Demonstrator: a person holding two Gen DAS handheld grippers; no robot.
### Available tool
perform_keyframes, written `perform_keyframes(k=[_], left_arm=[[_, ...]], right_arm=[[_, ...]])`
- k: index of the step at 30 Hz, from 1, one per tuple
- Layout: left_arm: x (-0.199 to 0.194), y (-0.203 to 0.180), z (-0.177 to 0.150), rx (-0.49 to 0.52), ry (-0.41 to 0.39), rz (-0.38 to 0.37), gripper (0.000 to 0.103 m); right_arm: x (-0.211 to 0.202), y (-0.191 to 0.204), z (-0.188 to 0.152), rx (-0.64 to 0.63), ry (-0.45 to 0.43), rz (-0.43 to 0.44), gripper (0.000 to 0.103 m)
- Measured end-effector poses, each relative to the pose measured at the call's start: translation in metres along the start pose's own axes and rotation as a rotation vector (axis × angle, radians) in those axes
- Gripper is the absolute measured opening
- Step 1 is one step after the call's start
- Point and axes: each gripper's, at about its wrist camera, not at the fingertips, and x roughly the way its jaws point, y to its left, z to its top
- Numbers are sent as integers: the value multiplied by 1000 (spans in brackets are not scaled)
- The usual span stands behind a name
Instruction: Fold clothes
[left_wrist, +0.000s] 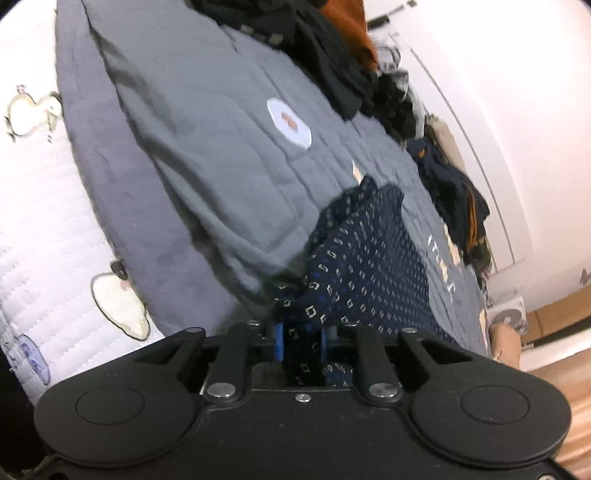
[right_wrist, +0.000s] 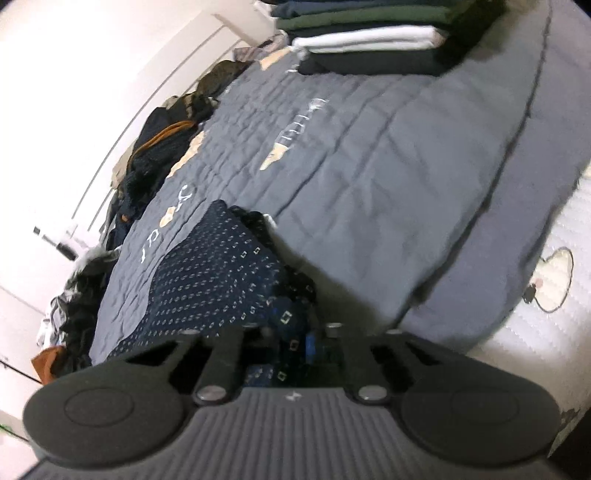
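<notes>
While a grey quilt is covering the bed, a navy patterned garment is lying at its near edge, with the left gripper and right gripper each clenching its cloth.

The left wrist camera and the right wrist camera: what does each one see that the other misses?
Only the left wrist view shows the round white patch on the grey quilt. Only the right wrist view shows the stack of folded clothes. Both show the navy patterned garment, pinched by the left gripper and by the right gripper, plus the unfolded clothes pile along the wall.
</notes>
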Motion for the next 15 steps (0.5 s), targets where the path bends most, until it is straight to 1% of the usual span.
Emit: perform_keyframes(k=[1, 2, 3, 4, 5, 7, 9, 11, 13, 15], left_arm=[[0, -1, 1, 7, -4, 5, 16], [2, -2, 2, 19, 11, 12, 18], [5, -2, 2, 31, 29, 19, 23], [5, -2, 2, 35, 30, 44, 30], [4, -2, 2, 38, 29, 71, 37], [-4, -5, 4, 68, -29, 102, 37], [-15, -12, 8, 119, -97, 128, 38], [-26, -18, 14, 148, -142, 113, 39], [-34, -23, 18, 169, -151, 68, 39], [-33, -31, 17, 208, -129, -6, 42]], right_arm=[[1, -1, 1, 4, -3, -9, 11], [3, -2, 2, 6, -1, -18, 12], [6, -1, 2, 2, 18, -32, 16], [7, 0, 2, -8, 33, -51, 19], [3, 2, 3, -30, 20, -61, 21], [-5, 7, 6, -73, -7, -83, 30], [-14, 13, 8, -117, -34, -105, 31], [-25, 17, 13, -155, -82, -114, 32], [-34, 20, 19, -169, -117, -83, 32], [-38, 22, 23, -176, -128, -27, 32]])
